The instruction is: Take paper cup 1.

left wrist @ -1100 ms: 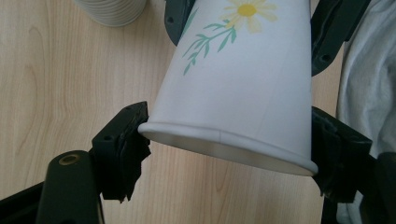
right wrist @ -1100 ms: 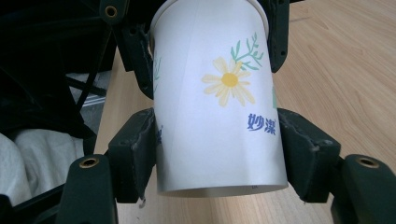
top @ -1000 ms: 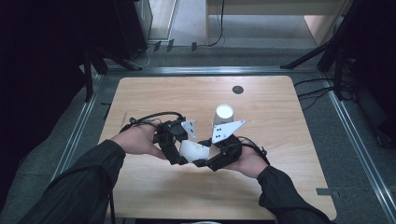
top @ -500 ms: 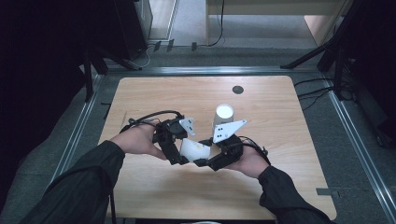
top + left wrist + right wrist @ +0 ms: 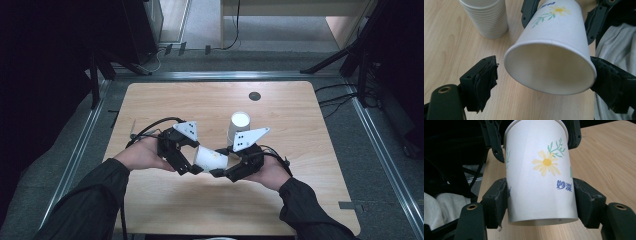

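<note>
Paper cup (image 5: 211, 158), lying sideways between both grippers, table's 6 o'clock. Right gripper (image 5: 540, 202) clamped near base; left gripper (image 5: 544, 75) jaws apart at rim, prob. one pad touching. Close left gently w/o crushing rim. Cup stack (image 5: 238, 126) at 1 o'clock.

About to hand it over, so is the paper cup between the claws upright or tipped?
Tipped. The paper cup lies on its side between the claws, its open, empty mouth facing the left claw and its base toward the right claw.
</note>
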### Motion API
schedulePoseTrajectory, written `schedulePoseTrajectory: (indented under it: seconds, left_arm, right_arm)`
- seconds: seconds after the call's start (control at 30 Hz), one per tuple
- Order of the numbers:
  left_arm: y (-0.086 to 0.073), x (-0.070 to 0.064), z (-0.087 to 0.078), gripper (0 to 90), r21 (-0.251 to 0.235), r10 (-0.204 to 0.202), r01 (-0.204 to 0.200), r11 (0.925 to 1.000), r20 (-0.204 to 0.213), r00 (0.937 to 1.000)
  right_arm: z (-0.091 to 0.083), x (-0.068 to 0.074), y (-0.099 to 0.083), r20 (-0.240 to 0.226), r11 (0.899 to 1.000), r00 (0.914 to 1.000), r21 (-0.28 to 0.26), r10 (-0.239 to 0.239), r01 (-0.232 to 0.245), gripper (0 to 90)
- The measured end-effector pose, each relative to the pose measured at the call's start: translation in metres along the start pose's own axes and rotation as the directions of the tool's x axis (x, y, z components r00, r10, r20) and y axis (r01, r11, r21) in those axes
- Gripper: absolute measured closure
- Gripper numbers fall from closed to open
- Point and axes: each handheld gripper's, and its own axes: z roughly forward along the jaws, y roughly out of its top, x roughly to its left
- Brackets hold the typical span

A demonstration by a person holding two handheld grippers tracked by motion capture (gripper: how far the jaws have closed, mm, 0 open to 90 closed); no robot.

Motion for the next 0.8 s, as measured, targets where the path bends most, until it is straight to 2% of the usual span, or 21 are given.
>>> schedulePoseTrajectory:
  seconds: [0.2,0.33,0.4,0.57,0.8]
  left_arm:
    - [-0.009,-0.002,0.003,12.0,-0.065,-0.008,0.009,0.9978,0.017,0.9998]
    - [-0.012,-0.003,0.006,12.5,-0.113,-0.025,0.028,0.9932,0.026,0.9993]
    - [-0.014,-0.003,0.007,12.6,-0.139,-0.031,0.035,0.9896,0.032,0.999]
    - [-0.017,-0.003,0.009,12.7,-0.216,-0.048,0.057,0.9746,0.045,0.9978]
    - [-0.021,-0.005,0.015,13.0,-0.269,-0.06,0.075,0.9603,0.065,0.9961]
  right_arm:
    - [-0.003,-0.001,-0.002,-0.005,1.0,1.0,-0.013,0.0,0.0,34.2]
    - [-0.005,-0.001,-0.003,-0.011,1.0,0.9999,-0.021,-0.002,0.001,34.2]
    - [-0.006,-0.001,-0.004,-0.016,1.0,0.9999,-0.027,0.0,0.0,34.2]
    - [-0.009,-0.003,-0.006,-0.022,0.999,0.9997,-0.047,0.005,-0.006,34.2]
    - [-0.011,-0.004,-0.007,-0.032,0.999,0.9994,-0.053,0.009,-0.011,34.2]
